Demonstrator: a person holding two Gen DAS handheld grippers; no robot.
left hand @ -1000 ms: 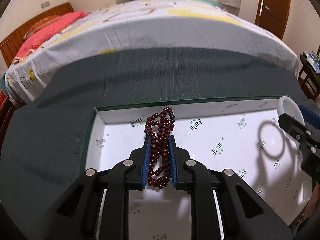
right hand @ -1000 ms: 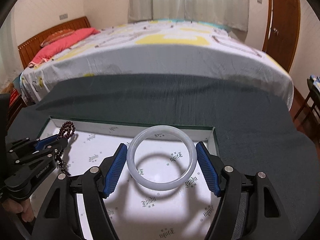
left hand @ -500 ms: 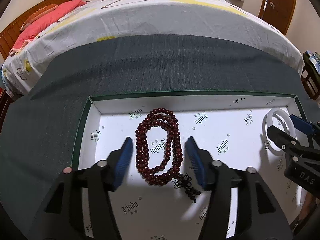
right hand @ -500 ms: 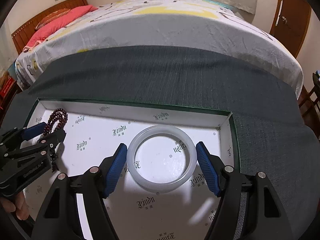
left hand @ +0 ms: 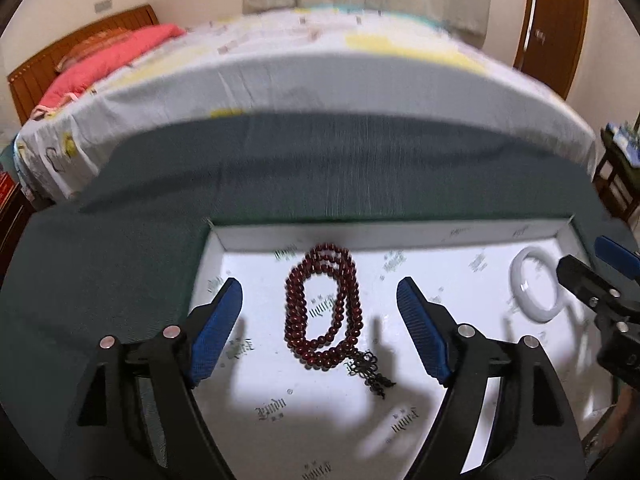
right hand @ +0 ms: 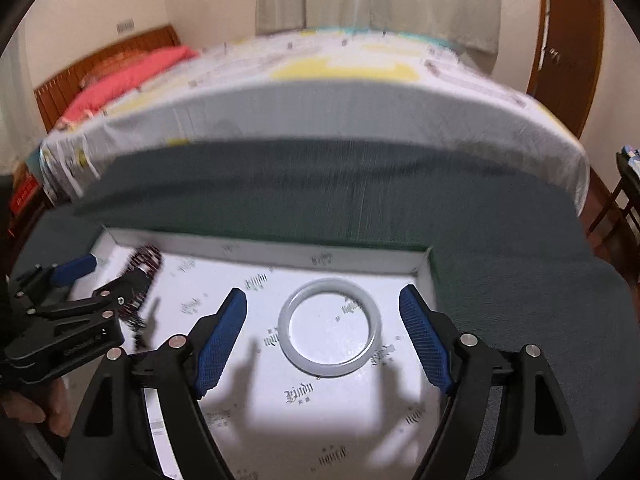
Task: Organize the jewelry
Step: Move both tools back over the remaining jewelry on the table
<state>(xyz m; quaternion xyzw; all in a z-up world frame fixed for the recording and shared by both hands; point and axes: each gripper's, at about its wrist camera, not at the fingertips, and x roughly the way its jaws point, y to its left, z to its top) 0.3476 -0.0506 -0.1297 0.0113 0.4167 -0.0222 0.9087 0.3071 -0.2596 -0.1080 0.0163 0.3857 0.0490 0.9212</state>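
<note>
A dark red bead necklace [left hand: 322, 312] with a dark tassel lies coiled on the white floor of a shallow green-edged box [left hand: 400, 229]. My left gripper [left hand: 320, 304] hovers over it, jaws opening wide, pads clear of the beads on both sides. A milky white bangle [right hand: 329, 334] lies flat in the right part of the same box [right hand: 360, 252]. My right gripper [right hand: 323, 316] straddles the bangle, jaws opening, pads not touching it. In the right wrist view the necklace [right hand: 145, 260] is partly hidden behind the left gripper [right hand: 80, 276].
The box rests on a dark green cloth [left hand: 100, 272] covering the surface. Behind it stands a bed [left hand: 320, 68] with a pale printed sheet and a pink pillow [left hand: 104, 60]. A wooden door [right hand: 568, 40] is at the far right. A hand [right hand: 36, 408] shows at lower left.
The left gripper released the bead necklace, which now lies on the box floor, and its jaws spread wide. The right jaws widened off the bangle, now lying flat. Both grippers lifted slightly.
</note>
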